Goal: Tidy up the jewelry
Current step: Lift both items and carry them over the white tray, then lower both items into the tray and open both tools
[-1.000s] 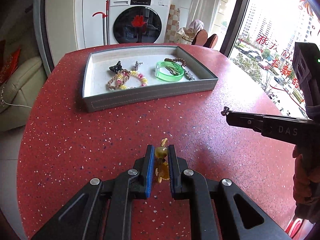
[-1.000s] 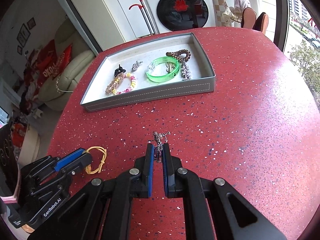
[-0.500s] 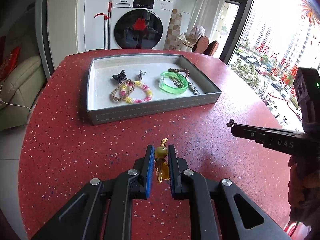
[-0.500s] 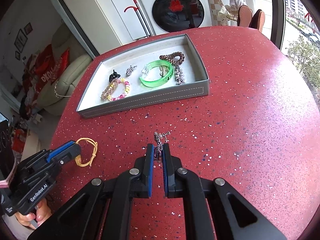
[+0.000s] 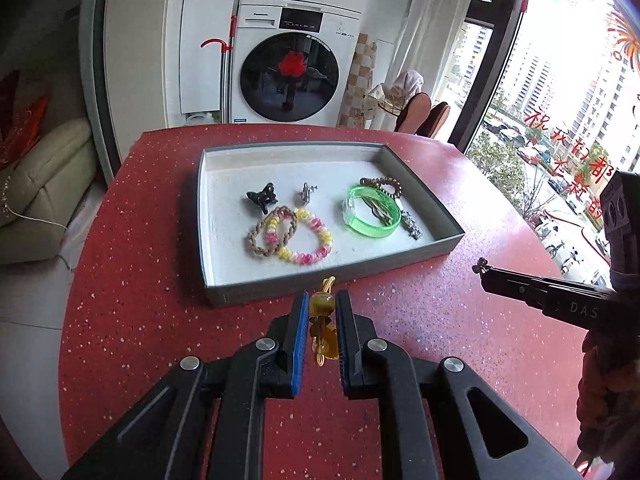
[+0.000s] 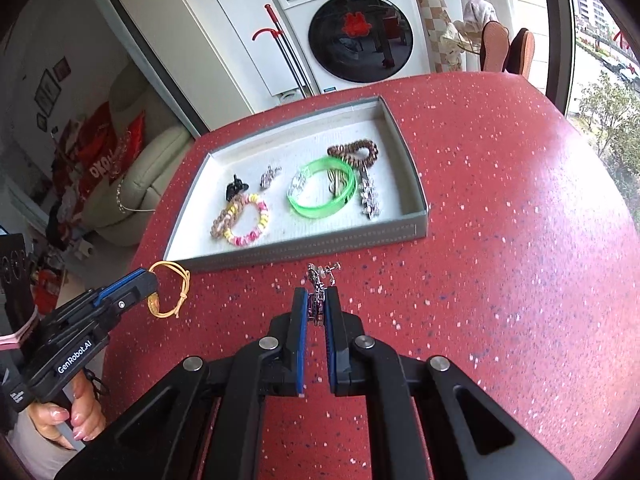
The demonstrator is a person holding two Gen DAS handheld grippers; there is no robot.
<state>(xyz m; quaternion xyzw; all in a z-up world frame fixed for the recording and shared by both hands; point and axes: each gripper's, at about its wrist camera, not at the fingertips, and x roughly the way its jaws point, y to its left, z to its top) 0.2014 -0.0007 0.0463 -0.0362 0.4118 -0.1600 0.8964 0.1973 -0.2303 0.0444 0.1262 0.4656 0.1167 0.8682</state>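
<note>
Tabletop (image 5: 132, 280) of red speckled stone carries a grey shallow tray (image 5: 320, 284) at 12 o'clock. Left gripper (image 5: 322, 316) jaws clamp a light, limp yellow cord bracelet (image 5: 323, 306) at its bead; right gripper (image 6: 316, 308) jaws pinch a small, fragile silver earring (image 6: 318, 280).

Landmark: white front-load washer (image 5: 290, 60), set in white cabinetry against the far wall. Red-handled mop (image 5: 224, 68) leans just left of it. Cream sofa (image 5: 44, 184) w/ red cushions further left. Checkered panel and two brown chair backs (image 5: 424, 114) to washer's right. Beyond those, full-height window (image 5: 560, 92), strong daylight, apartment blocks outside. Red speckled table (image 5: 132, 240) in front of washer.
</note>
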